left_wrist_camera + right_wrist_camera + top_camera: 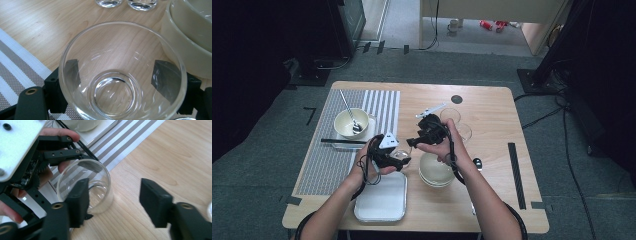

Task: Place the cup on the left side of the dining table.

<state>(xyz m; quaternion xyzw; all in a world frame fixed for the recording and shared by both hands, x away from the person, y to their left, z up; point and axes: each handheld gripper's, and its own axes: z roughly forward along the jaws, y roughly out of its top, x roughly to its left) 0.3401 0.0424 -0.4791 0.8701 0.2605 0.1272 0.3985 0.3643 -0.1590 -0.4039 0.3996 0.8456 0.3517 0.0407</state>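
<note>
glass point(122, 75): clamped in left hand-held gripper point(120, 75), just above counter point(37, 22) | right hand-held gripper point(113, 200): jaws spread, nothing between, beside glass | likely handover, left grip keeping it steady

Glass point(122, 75) base perhaps edge-cropped

No readable text, labels or numbers anywhere.

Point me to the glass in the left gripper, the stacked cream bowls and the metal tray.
glass point(117, 92), left gripper view, its thick base.
stacked cream bowls point(435, 171), high view, inside of the top bowl.
metal tray point(382, 200), high view, its bare floor.
</note>
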